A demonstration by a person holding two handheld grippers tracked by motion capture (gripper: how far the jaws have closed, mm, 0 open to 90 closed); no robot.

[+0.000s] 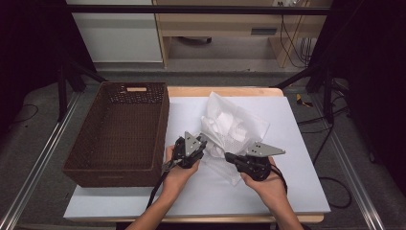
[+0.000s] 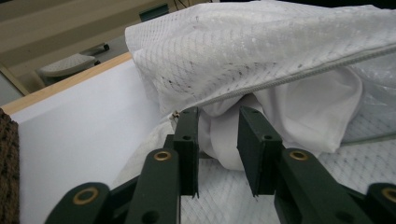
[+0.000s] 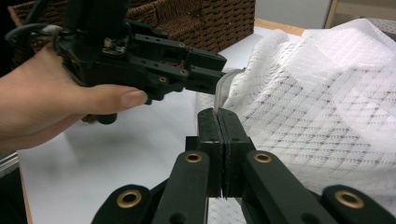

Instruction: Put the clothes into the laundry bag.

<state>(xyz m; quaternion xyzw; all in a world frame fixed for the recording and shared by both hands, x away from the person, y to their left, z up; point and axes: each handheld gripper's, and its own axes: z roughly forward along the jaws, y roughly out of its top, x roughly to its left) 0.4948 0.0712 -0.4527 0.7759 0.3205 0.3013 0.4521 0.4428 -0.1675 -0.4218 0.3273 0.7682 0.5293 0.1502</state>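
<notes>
A white mesh laundry bag (image 1: 234, 127) lies crumpled on the white table sheet, with white cloth (image 2: 308, 107) showing through its zipped mouth (image 2: 299, 74). My left gripper (image 1: 203, 143) is at the bag's left edge. Its jaws stand apart (image 2: 218, 116) at the zipper opening, with a fold of the white cloth in the gap and not squeezed. My right gripper (image 1: 229, 156) is at the bag's near edge. In the right gripper view its jaws (image 3: 220, 114) are shut on a thin strip of the bag's mesh edge (image 3: 317, 93), just below the left gripper (image 3: 217, 70).
A brown wicker basket (image 1: 163, 129) stands along the left side of the table, beside my left hand, and nothing lies in it. The white sheet (image 1: 292, 143) is bare to the right of the bag. Black frame poles and cables surround the table.
</notes>
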